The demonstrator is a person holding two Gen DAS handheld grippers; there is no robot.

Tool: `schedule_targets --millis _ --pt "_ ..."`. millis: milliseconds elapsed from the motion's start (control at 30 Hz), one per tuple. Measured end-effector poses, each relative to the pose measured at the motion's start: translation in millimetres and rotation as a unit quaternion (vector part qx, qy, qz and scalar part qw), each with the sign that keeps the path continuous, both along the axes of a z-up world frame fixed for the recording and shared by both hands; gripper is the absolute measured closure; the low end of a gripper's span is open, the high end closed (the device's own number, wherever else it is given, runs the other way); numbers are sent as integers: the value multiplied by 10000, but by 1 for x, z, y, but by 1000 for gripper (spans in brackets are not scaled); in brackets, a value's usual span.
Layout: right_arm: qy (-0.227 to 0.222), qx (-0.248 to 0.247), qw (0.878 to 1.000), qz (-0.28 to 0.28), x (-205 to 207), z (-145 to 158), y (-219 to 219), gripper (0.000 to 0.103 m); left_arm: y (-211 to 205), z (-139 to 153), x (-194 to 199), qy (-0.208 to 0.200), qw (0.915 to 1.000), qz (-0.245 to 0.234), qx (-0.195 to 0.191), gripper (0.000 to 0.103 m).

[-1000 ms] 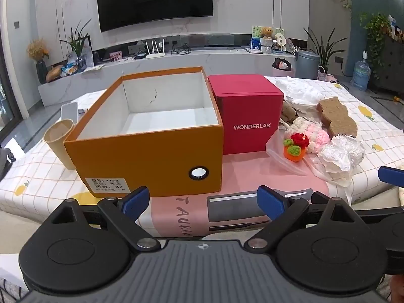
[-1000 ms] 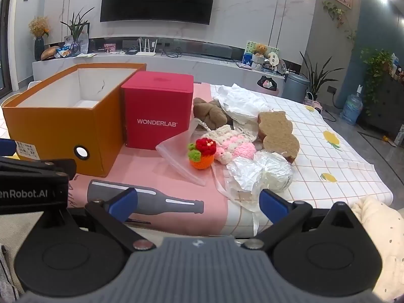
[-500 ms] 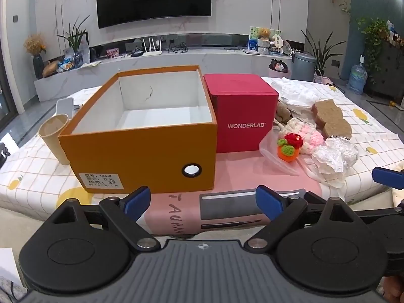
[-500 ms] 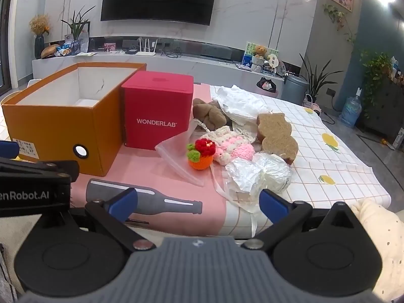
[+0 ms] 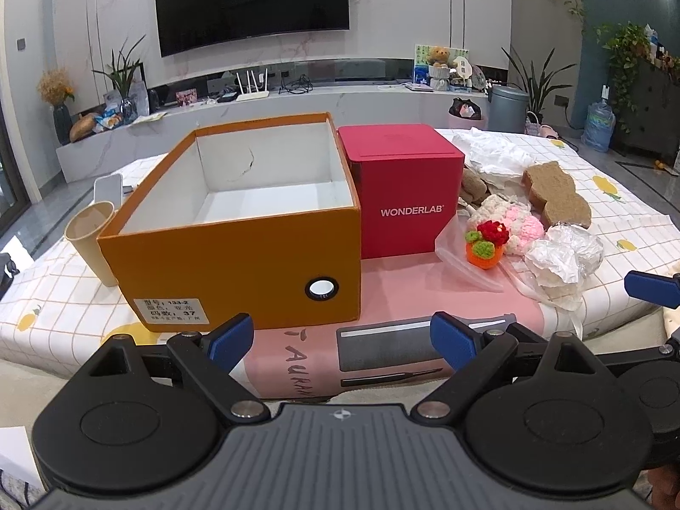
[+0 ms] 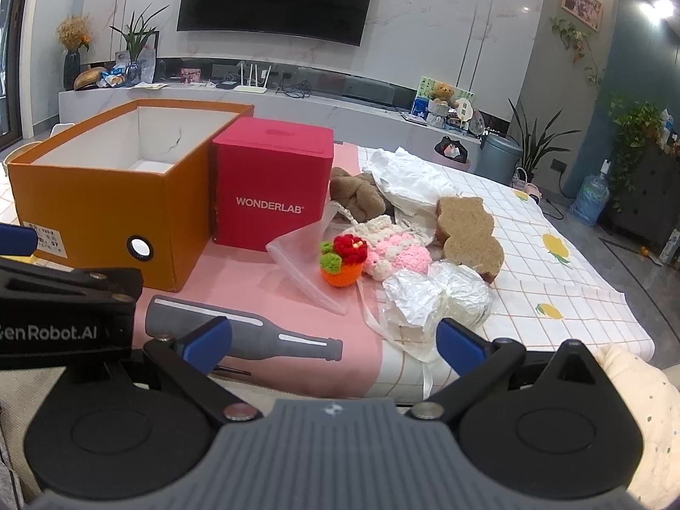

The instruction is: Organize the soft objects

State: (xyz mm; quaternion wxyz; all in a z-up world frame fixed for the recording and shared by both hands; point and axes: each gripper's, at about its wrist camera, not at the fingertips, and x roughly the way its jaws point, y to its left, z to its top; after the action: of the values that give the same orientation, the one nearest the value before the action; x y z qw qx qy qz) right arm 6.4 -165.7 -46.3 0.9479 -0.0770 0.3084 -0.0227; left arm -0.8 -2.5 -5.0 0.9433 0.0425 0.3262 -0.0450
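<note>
Both tools hang spread wide and empty at the near edge of the bed: my left tool sits low in front of the orange box, and my right tool faces the pile of soft things, with nothing between the blue pads of either. As I judge it, the sorting has not begun. The orange box stands open and, as far as I can see into it, holds nothing but its white lining; the red box just beside it is closed. All the soft things lie in a loose heap to the right of the red box, on the pink mat and checked sheet: the crochet pot with its red flower nearest the mat, the pink and cream knit touching it, the brown plush behind, the two tan bear-shaped pads, the white crumpled cloth at the back, and the crinkled bags closest to my right tool. A clear bag lies flat under the pot's edge. So every piece is left to do. I take the orange box for the likely home, though the task does not say so; the right tool is nearest the pile.
</note>
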Motion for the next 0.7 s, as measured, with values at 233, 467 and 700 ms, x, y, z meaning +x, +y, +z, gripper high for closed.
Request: schedule_targets --millis 233,467,700 --pt "19 -23 10000 12 0 -1 0 3 -1 0 -1 -16 10000 -5 43 0" --pt "27 -27 10000 14 0 -1 0 3 -1 0 -1 -18 10000 -4 46 0" --pt "47 -39 10000 17 0 -1 0 3 -1 -1 -1 -21 9999 -16 100 0"
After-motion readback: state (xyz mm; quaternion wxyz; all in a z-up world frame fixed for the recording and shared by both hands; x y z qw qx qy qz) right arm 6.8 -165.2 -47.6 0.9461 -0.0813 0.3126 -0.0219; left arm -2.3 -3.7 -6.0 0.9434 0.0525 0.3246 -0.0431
